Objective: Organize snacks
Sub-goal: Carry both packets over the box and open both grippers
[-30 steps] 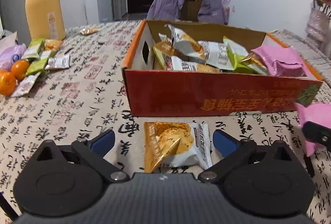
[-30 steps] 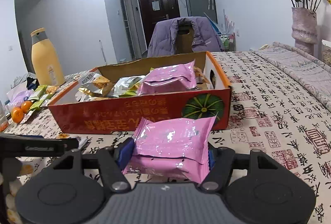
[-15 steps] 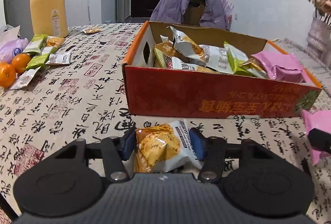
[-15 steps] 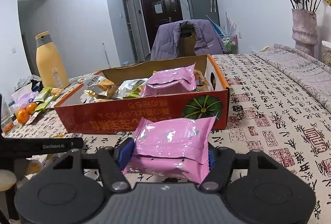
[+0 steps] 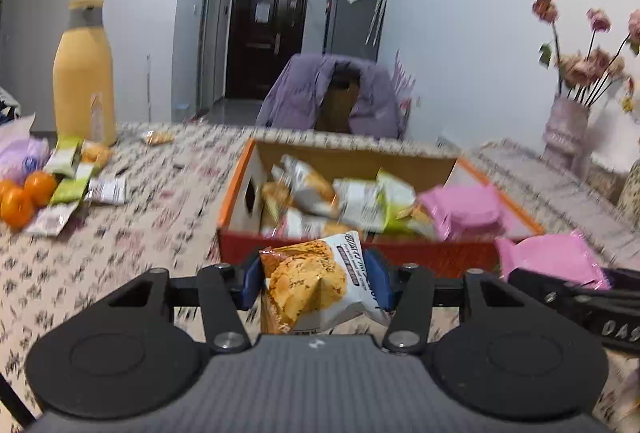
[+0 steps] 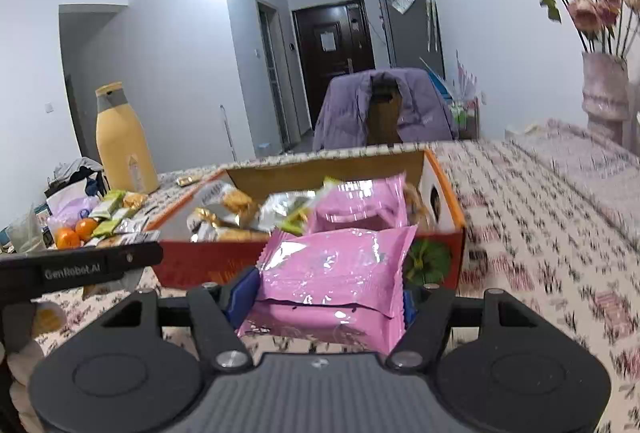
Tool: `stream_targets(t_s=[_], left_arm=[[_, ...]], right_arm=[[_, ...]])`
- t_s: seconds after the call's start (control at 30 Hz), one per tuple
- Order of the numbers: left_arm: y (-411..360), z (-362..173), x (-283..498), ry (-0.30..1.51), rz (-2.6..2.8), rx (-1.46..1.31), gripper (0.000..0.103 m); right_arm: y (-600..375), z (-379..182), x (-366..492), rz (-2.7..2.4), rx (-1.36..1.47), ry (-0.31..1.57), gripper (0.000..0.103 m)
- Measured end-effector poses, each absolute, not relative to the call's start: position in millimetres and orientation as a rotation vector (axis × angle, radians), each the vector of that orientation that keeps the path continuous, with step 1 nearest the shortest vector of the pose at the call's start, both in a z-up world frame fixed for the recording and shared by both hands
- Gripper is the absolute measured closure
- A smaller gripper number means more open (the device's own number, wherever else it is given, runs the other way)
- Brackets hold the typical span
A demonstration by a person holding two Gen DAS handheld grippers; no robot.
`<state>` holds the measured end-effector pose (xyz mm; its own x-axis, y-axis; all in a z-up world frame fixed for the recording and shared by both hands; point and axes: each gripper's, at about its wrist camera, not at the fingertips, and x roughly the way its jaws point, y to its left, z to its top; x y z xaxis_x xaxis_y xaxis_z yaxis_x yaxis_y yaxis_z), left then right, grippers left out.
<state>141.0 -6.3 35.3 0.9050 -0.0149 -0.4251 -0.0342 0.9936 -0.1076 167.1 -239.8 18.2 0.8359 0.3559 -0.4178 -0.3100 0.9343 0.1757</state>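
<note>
My left gripper (image 5: 314, 283) is shut on an orange-and-white cookie packet (image 5: 316, 289), lifted off the table just in front of the red cardboard box (image 5: 440, 257). My right gripper (image 6: 326, 297) is shut on a pink snack packet (image 6: 336, 277), also raised before the red cardboard box (image 6: 192, 261). That pink snack packet (image 5: 548, 259) and the right gripper's body show at the right edge of the left wrist view. The box holds several wrapped snacks, among them another pink packet (image 5: 464, 211). The left gripper's arm (image 6: 76, 267) crosses the left side of the right wrist view.
Loose snack packets (image 5: 72, 177) and oranges (image 5: 24, 197) lie at the table's far left by a tall yellow bottle (image 5: 84, 73). A vase of flowers (image 5: 566, 125) stands at the back right. A chair with a purple jacket (image 5: 332, 93) is behind the box.
The left gripper closed on the cookie packet and lifted it off the table toward the box. The right gripper rose a little with its pink packet.
</note>
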Motion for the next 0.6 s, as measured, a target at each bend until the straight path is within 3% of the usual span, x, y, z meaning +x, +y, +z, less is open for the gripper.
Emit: stream_targets(t_s=[0.6], left_arm=[[-12, 87, 210, 0.327, 0.013, -0.114, 0.049]], right_arm=[[-219, 65, 247, 0.365, 0.071, 0.365, 0.037]])
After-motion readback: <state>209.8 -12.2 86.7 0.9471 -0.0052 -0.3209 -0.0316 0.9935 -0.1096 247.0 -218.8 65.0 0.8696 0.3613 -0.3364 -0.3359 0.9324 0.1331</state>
